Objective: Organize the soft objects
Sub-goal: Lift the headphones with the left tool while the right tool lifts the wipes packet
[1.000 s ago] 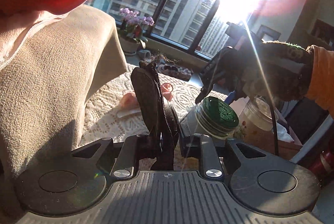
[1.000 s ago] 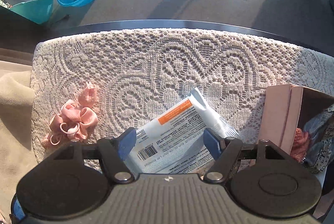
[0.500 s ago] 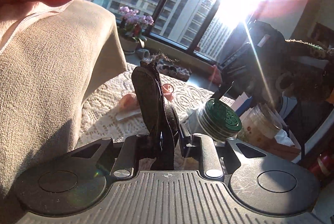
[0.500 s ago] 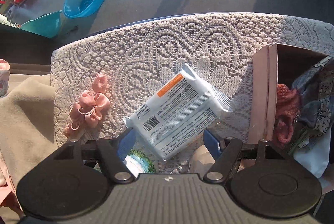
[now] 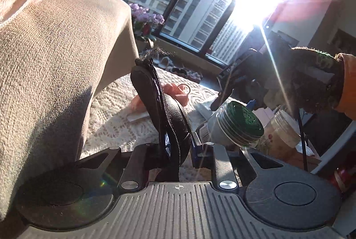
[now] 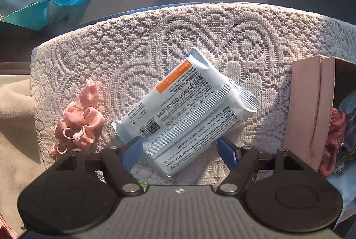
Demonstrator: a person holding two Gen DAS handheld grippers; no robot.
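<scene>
I judge the sorting partly done. The pink cardboard box (image 6: 311, 112) at the right edge of the lace tablecloth (image 6: 178, 38) already has soft things in it: a reddish knitted piece (image 6: 334, 141) and some grey fabric show through its open side. Still out on the cloth are the white wet-wipes pack (image 6: 184, 114), lying diagonally in the middle, and the pink ribbon scrunchie (image 6: 77, 123), well to its left near the cloth's edge. A third item is in my grip but not yet put away.

My left gripper (image 5: 175, 150) is clamped on a black zippered pouch (image 5: 162, 109), which stands upright out of the closed fingers, zipper edge toward the camera. That gripper points roughly level across the table toward the sunlit window, with a beige blanket (image 5: 55, 72) close on its left and a green-lidded jar (image 5: 233, 125) just ahead on its right.

My right gripper (image 6: 180, 150) looks steeply down at the table from above. Its blue fingers (image 6: 133, 150) are spread wide, one on each side of the near end of the wipes pack, and hold nothing; I cannot tell whether they touch the pack. From the left camera I see the gloved right hand (image 5: 300, 78) holding that gripper raised over the jar.
</scene>
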